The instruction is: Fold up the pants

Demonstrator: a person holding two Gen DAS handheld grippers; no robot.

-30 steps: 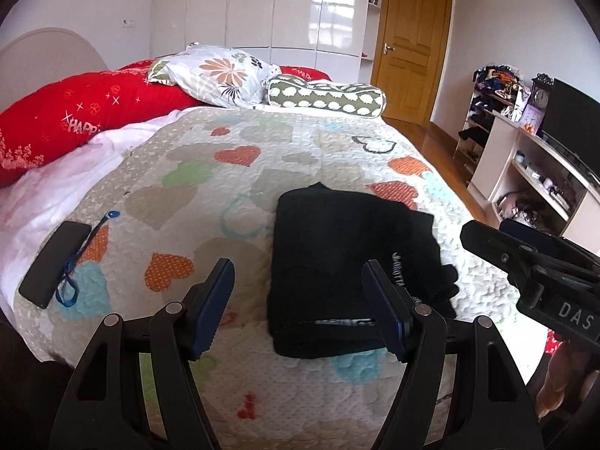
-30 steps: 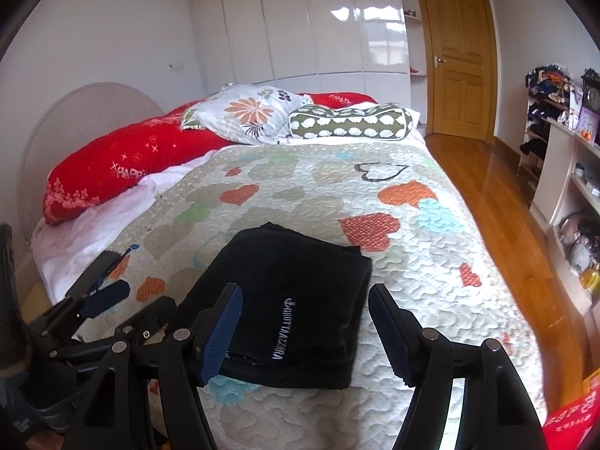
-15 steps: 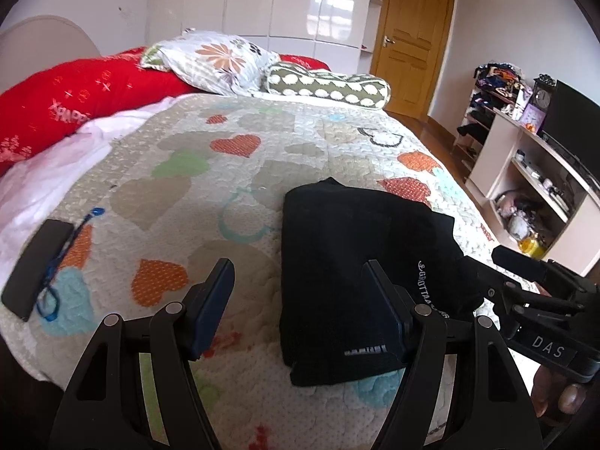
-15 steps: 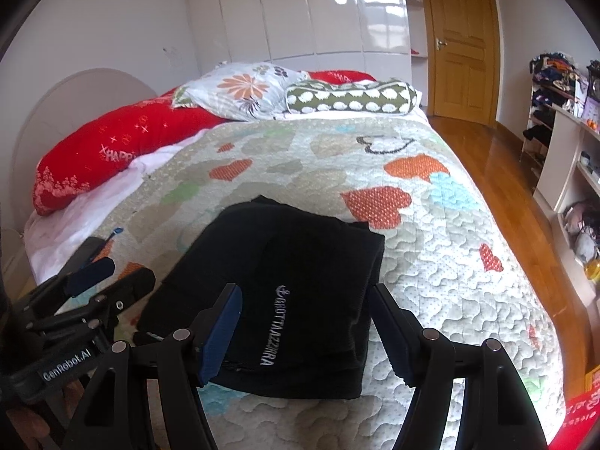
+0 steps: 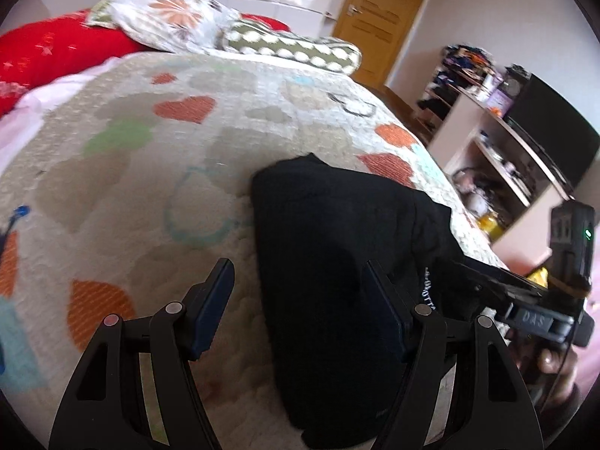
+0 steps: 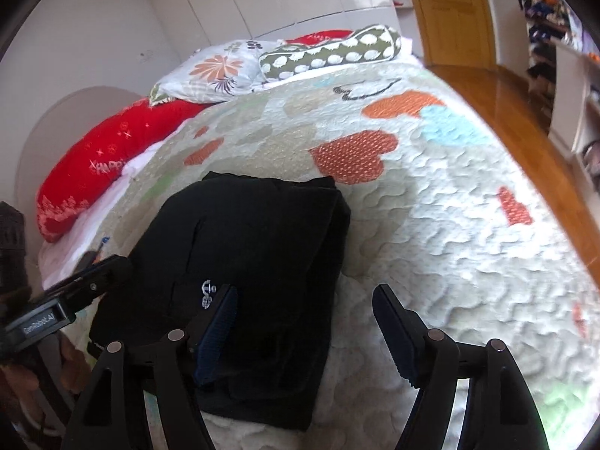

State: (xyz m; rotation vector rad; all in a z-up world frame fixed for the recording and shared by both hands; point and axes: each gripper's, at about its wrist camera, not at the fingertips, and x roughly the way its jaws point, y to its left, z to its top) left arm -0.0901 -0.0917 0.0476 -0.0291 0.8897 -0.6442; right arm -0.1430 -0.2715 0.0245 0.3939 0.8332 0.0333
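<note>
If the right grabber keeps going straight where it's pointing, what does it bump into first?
Probably the right edge of the folded black pants. The open right gripper straddles that edge, with the quilt beside it; depth is hard to judge.

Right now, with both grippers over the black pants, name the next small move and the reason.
Probably lower both grippers onto the near edge of the black pants and close. The left gripper and right gripper, whose jaws have just been opening, both stand open and empty, each straddling a side edge of the pants lying part-folded on the quilt.
</note>
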